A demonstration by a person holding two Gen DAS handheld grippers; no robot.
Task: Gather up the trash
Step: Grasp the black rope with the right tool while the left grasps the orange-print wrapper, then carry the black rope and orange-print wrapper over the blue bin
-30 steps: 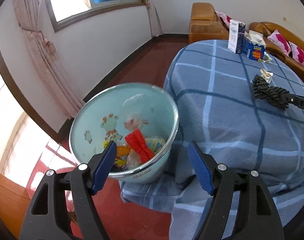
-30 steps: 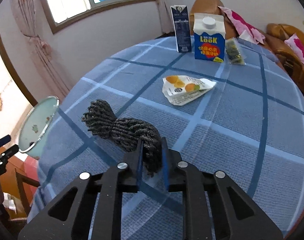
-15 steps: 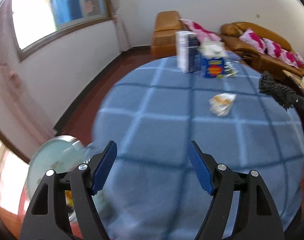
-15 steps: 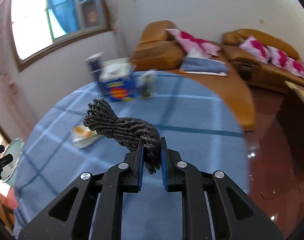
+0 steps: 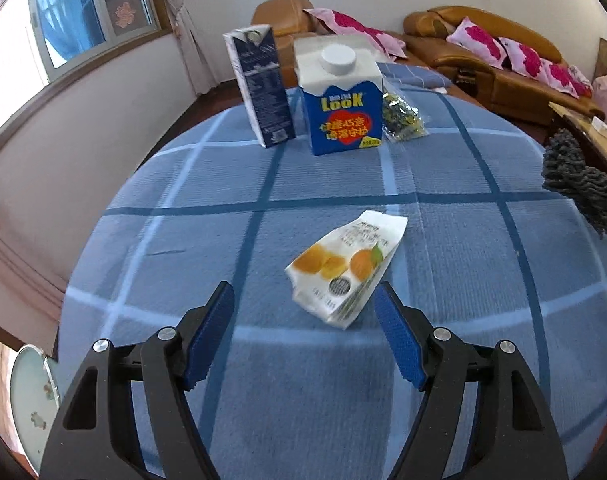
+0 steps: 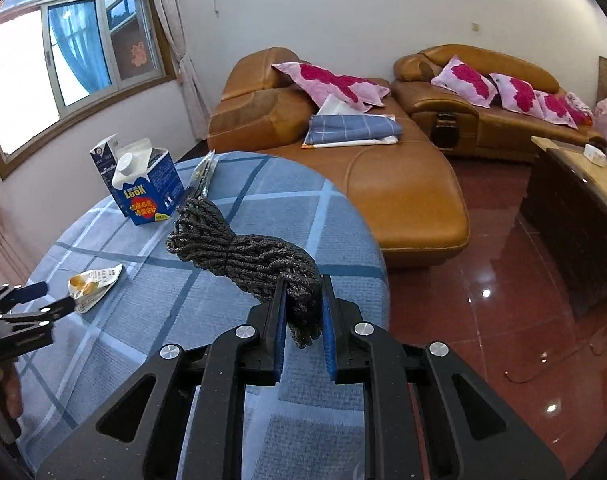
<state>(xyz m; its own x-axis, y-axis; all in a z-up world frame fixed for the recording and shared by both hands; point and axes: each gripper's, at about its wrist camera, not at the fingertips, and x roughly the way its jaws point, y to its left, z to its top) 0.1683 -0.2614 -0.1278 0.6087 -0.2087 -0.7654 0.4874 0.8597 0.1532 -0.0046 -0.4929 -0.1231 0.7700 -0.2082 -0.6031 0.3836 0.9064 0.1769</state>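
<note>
My left gripper [image 5: 303, 320] is open and empty, low over the blue checked tablecloth [image 5: 223, 240]. A crumpled white snack wrapper with orange fruit print [image 5: 347, 268] lies just ahead of it, nearer the right finger. My right gripper [image 6: 302, 312] is shut on a dark grey bundle of cord [image 6: 247, 256] and holds it above the table's right side; the bundle also shows in the left wrist view [image 5: 575, 184]. The left gripper shows in the right wrist view [image 6: 35, 300] beside the wrapper [image 6: 95, 284].
A blue LOOK carton [image 5: 339, 100], a tall dark carton [image 5: 261, 88] and a clear packet [image 5: 403, 118] stand at the table's far side. The pale green bin [image 5: 31, 404] is on the floor at lower left. Brown sofas [image 6: 383, 168] lie beyond the table.
My left gripper has swung from over the bin to above the table and closed in on the wrapper. My right gripper has turned right and away, still holding the cord bundle.
</note>
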